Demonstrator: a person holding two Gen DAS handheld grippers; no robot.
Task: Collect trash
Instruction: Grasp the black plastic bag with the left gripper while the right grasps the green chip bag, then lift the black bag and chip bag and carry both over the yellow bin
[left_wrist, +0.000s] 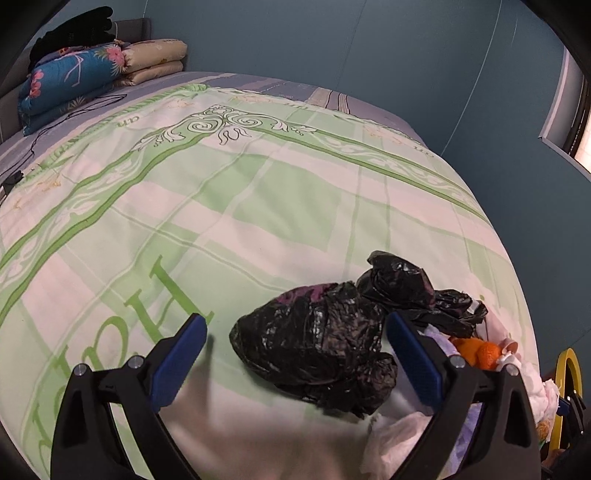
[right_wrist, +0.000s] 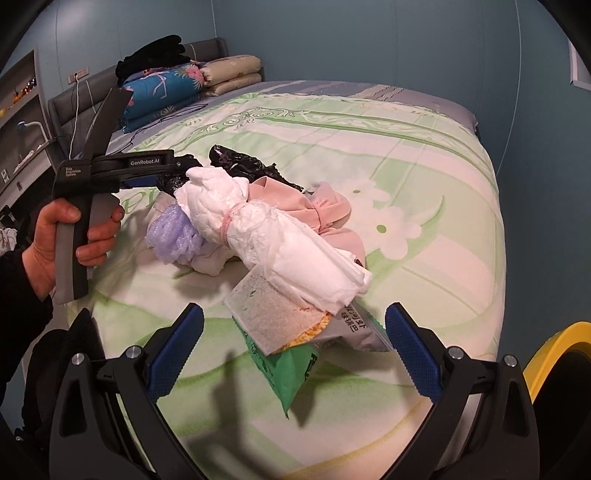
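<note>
A wide bed (left_wrist: 258, 206) under a green and white checked cover fills both views, set against teal walls. At its far corner folded quilts (left_wrist: 110, 70) are stacked, with dark clothes on top. The trash lies in a loose heap near the front edge of the bed. Its biggest piece is a crumpled black plastic bag (left_wrist: 317, 339), which sits on the cover between the fingers of the left gripper (left_wrist: 295, 350); those fingers are spread wide and touch nothing. In the right wrist view a hand (right_wrist: 55, 236) grips that tool's handle. Next comes a white padded roll (right_wrist: 266, 236) tied with a pink band, lying across pink cloth (right_wrist: 325, 210). A lilac foam lump (right_wrist: 173, 232) lies just beside the roll. A green packet (right_wrist: 284, 373) and a grey pouch (right_wrist: 354, 325) lie under the roll's near end, between the spread, empty fingers of the right gripper (right_wrist: 293, 350). A piece of orange peel (left_wrist: 480, 350) lies beside the black bag.
</note>
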